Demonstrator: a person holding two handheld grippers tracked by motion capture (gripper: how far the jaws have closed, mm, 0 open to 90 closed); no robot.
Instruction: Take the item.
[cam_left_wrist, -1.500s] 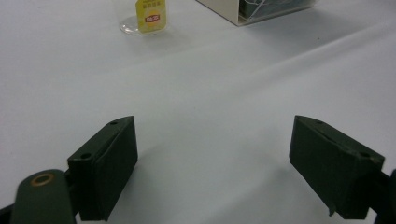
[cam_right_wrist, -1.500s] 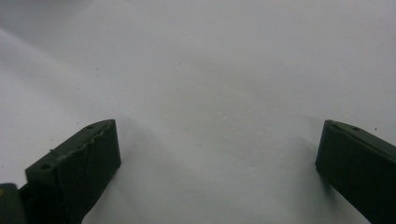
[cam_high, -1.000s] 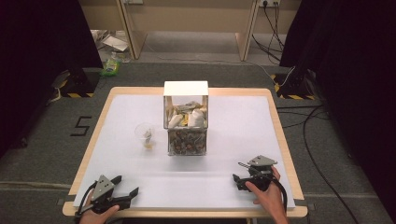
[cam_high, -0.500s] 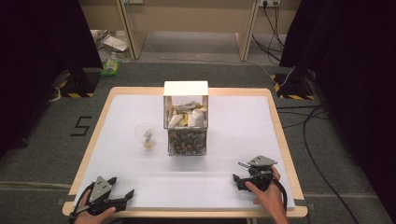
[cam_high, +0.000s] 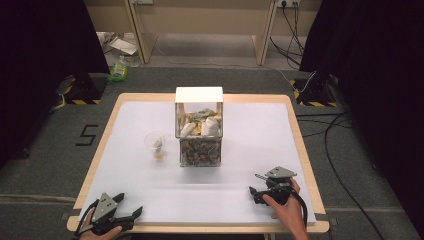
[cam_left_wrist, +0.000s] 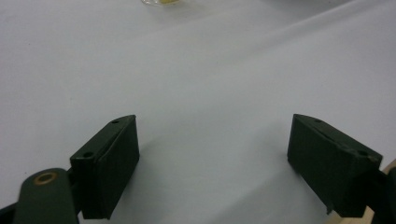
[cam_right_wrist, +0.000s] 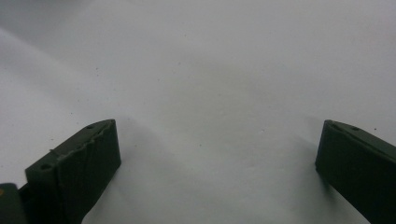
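A clear box (cam_high: 198, 131) with a white lid stands at the middle of the table, filled with mixed small items. A clear plastic cup (cam_high: 156, 145) stands just left of it, with something small inside. My left gripper (cam_high: 130, 205) rests at the near-left corner, held by a hand, jaws open and empty. In the left gripper view, the left gripper (cam_left_wrist: 212, 121) spreads wide over the bare white sheet, with the cup's base (cam_left_wrist: 161, 2) at the top edge. My right gripper (cam_high: 254, 184) lies near the front right, pointing left, open. In the right gripper view, the right gripper (cam_right_wrist: 217, 126) has nothing between its jaws.
A white sheet (cam_high: 250, 135) covers the wooden table (cam_high: 295, 125). The table's near edge (cam_left_wrist: 373, 217) runs right beside my left gripper's right jaw. Cables (cam_high: 335, 150) trail over the grey floor to the right, and litter (cam_high: 120, 70) lies on the floor at the far left.
My left gripper has slid a little toward the near-left corner of the table. The right gripper, the box and the cup have stayed put.
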